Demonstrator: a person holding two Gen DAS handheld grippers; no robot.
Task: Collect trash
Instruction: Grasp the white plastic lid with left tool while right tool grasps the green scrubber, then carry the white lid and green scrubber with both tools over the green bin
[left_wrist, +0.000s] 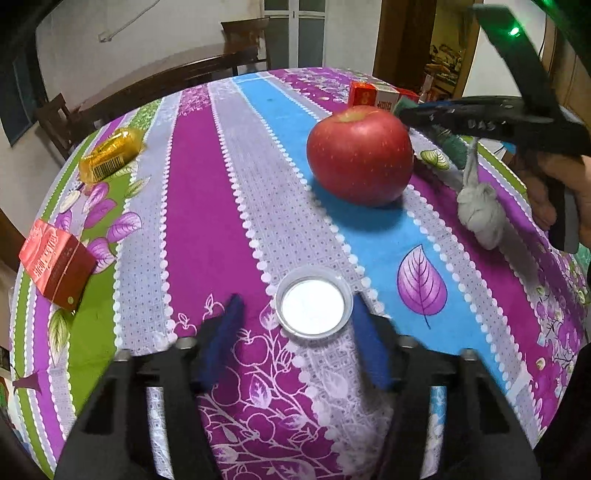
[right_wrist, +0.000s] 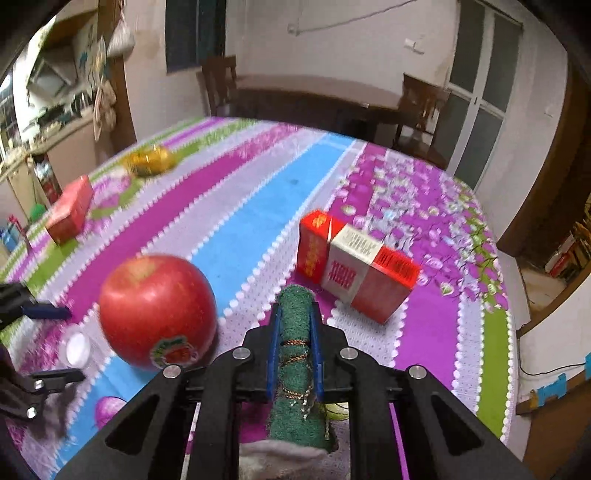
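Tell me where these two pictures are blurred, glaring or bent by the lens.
Left wrist view: mostly sharp; the white plastic lid glares to a blank disc, the left gripper fingertips are smeared, and the table edge bows strongly. Right wrist view: motion blur softens the round red apple and striped floral tablecloth, while the rolled green scouring pad in the right gripper stays crisp.

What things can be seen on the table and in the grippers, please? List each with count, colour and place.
apple: one, red, middle of the table on the blue stripe
small round cap: one, white, between the left gripper's fingers, on the cloth
flat box: one, red, left edge of the table
cigarette pack: one, red and white, beyond the apple
shiny wrapper: one, gold, far left
tablecloth: one, striped purple, blue, green
scrubbing pad roll: one, green, in the right gripper
left gripper: open
right gripper: shut on the roll
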